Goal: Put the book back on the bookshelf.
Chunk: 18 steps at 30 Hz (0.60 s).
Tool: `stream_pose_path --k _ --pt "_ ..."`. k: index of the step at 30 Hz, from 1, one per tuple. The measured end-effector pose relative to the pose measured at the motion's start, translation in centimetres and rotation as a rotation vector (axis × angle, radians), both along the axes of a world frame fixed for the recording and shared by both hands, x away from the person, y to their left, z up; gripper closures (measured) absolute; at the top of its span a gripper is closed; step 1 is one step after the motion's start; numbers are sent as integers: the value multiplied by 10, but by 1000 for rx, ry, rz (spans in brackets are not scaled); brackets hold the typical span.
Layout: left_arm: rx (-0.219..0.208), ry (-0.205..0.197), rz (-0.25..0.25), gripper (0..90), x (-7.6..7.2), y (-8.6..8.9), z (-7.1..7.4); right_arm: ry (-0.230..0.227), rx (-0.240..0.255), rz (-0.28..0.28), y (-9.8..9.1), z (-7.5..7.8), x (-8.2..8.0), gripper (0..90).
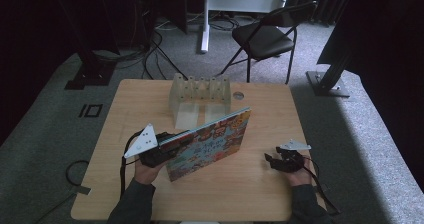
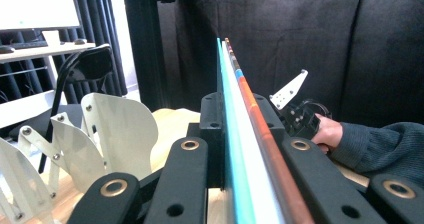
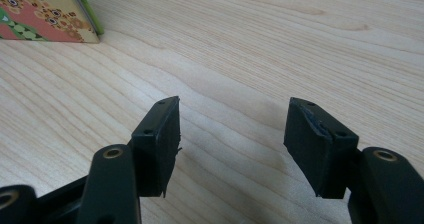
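- We are pinching the book (image 1: 207, 144) in the left tool (image 1: 161, 151), jaws pressed tight on its left end; the left tool view is showing the cover edges (image 2: 240, 149) running straight out between them.
- The book is standing on its long bottom edge on the table (image 1: 250, 194), cover facing us, tilted a bit back. Near-left corner is touching the wood, and the far-right top corner is rising toward the rack (image 1: 200, 96).
- Long axis is running from near-left to far-right, diagonally across the table.
- The rack is sitting behind the book, at the far side of the table, slots opening toward us. It is lying just beyond the book's far end, so we are judging that the coming move is a push along the book's own axis, forward and slightly right.
- The left hand is clearly the nearer one: it is carrying the book already.
- The right tool (image 1: 280, 160) is resting low over the table, well apart from the book to its right, jaws spread with nothing between them. Its own view is showing bare wood between the pads (image 3: 160, 144) and only a corner of the book (image 3: 47, 14) at top left.
- We are reckoning the book's plane needs turning to line up with a slot before going in; the right tool could be steadying the free end.
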State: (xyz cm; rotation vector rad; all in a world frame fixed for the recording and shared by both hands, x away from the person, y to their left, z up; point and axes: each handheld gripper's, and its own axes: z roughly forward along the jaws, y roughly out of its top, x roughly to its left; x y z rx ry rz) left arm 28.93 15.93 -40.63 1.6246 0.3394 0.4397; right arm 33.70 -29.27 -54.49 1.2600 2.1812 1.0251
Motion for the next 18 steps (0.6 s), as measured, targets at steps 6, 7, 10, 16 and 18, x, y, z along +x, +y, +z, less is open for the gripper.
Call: stream_pose_path --k 6,7,10,16,18 --pt "-1 -1 13 801 -2 2 0 18 -1 1 0 -3 2 358" --pt "-2 -1 15 802 -2 3 0 19 -5 3 0 -4 2 351" --pt "-1 -2 19 802 -3 4 0 26 -10 2 1 -5 3 347" --pt "-2 0 32 802 -5 6 0 20 -18 -1 0 -7 3 337" --pt "-4 2 37 801 -5 8 0 20 -17 1 0 -7 3 328"
